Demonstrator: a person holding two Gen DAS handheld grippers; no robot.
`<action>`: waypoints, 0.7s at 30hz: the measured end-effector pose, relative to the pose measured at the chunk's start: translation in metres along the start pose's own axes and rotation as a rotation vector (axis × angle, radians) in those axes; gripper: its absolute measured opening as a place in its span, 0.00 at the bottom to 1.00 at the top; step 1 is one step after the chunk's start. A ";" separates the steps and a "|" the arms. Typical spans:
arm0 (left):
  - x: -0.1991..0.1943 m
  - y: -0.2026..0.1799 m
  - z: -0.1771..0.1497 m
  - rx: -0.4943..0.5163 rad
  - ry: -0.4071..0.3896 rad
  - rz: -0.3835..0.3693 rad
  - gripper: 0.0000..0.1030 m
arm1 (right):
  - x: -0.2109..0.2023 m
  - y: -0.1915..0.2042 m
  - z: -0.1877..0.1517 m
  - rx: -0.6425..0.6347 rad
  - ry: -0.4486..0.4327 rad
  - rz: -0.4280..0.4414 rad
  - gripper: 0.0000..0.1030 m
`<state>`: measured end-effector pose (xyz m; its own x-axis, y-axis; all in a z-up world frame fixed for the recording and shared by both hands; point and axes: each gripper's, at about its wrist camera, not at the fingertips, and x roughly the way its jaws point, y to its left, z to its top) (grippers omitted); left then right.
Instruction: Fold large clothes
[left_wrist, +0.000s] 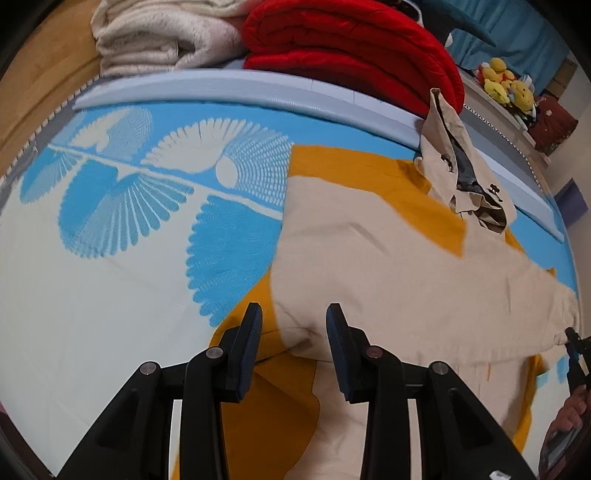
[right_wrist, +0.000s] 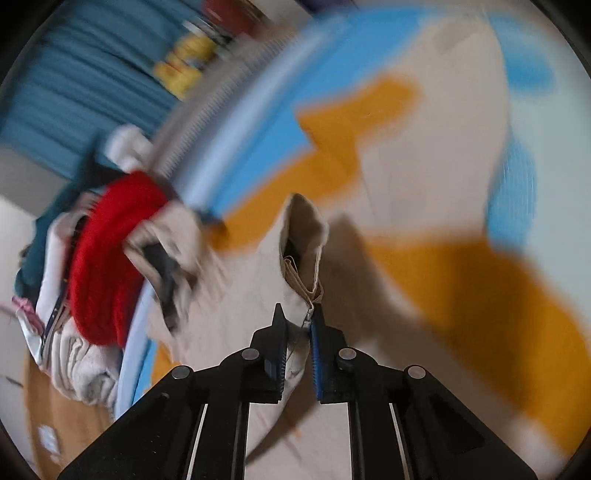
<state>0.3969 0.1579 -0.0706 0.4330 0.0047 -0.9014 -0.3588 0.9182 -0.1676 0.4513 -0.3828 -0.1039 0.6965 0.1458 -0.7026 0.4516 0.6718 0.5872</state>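
Left wrist view, nearest first: the left gripper (left_wrist: 293, 325) hovers with its jaws parted over a raised wrinkle at the near edge of the beige and mustard garment (left_wrist: 369, 258); the pads stand either side of the cloth, and I cannot tell whether they touch it. That garment lies spread across the blue-and-white patterned bed cover (left_wrist: 110, 221), its collar end (left_wrist: 461, 173) propped up against the pale blue padded edge (left_wrist: 258, 86). At the right rim the right gripper (left_wrist: 576, 354) shows only as a dark tip at the hem, with part of a hand (left_wrist: 569, 410) below it.

Right wrist view: the right gripper (right_wrist: 298, 325) is pinched nearly closed on a fold of beige cloth (right_wrist: 303, 258), which rises in a soft peak ahead of the fingers.

By my judgement this is light, limp woven fabric: it will drape, sag and slide off the pads unless a doubled edge is taken. Corners and hem seams look like the best holds, one per gripper, well apart.

Further off sit a folded red quilted piece (left_wrist: 351, 44) and a cream fleece stack (left_wrist: 159, 37), with yellow plush toys (left_wrist: 506, 85) beyond. Right wrist frame is heavily motion-blurred, so garment seams and the background there are hard to read; the garment's near end is cut off below both views
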 end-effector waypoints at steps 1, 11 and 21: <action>0.005 0.001 -0.001 -0.008 0.017 -0.014 0.32 | -0.006 0.002 0.010 -0.034 -0.039 -0.006 0.11; 0.047 -0.007 -0.019 -0.004 0.138 -0.037 0.32 | 0.012 -0.014 0.030 -0.073 -0.026 -0.213 0.38; 0.057 -0.003 -0.024 0.019 0.182 0.028 0.32 | 0.083 -0.026 0.009 -0.132 0.271 -0.121 0.42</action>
<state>0.4025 0.1458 -0.1311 0.2654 -0.0399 -0.9633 -0.3520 0.9261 -0.1353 0.5024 -0.3947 -0.1738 0.4609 0.2353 -0.8557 0.4333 0.7819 0.4483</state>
